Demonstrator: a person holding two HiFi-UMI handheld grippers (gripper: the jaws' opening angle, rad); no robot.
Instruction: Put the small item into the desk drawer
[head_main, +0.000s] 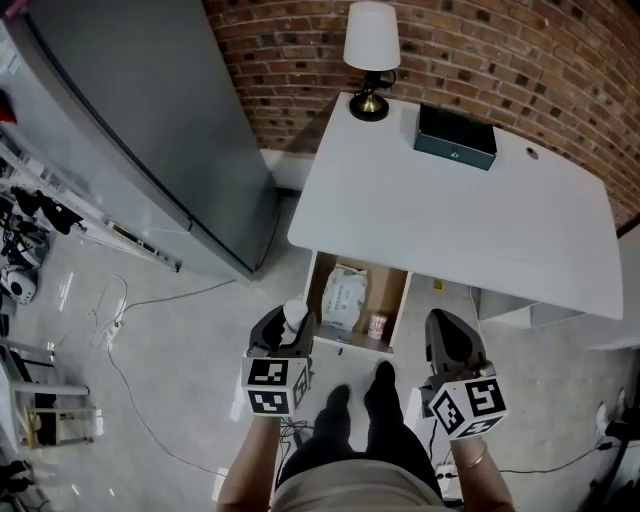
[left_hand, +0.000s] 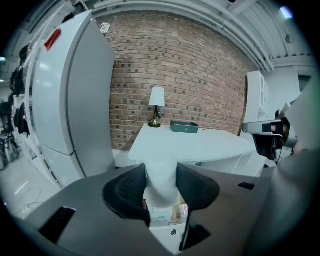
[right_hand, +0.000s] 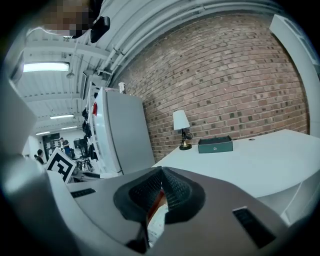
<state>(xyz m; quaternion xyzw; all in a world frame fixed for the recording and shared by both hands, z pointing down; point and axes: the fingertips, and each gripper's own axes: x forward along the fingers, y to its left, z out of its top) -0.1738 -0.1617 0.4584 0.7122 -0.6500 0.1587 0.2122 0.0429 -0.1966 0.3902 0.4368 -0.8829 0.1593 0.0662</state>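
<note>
**Left gripper** (head_main: 288, 332) (left_hand: 162, 189): the fingers (left_hand: 131, 189) stand moderately apart and are clamped on the item (head_main: 295, 314) (left_hand: 160, 172). Both pads press against its sides. The item is white and rounded.

**Item position:** in the head view, the item is held just beside the front-left corner of the open drawer (head_main: 316, 292), outside it. Its height above the drawer cannot be told.

**Right gripper** (head_main: 452, 345) (right_hand: 161, 192): the fingers (right_hand: 179, 196) are closed to a narrow slit. A red-and-white patch shows in the slit, and what it is cannot be told. The gripper is to the right of the drawer, apart from it.

**Drawer:** pulled out from under the front edge of the surface (head_main: 450, 225). It contains a white bag (head_main: 345, 298) and, to the bag's right, a small can (head_main: 378, 325).

**Surface:** a lamp (head_main: 371, 55) stands at the far-left corner. A dark green box (head_main: 455, 137) lies to the lamp's right, near the brick wall (head_main: 500, 50).
</note>
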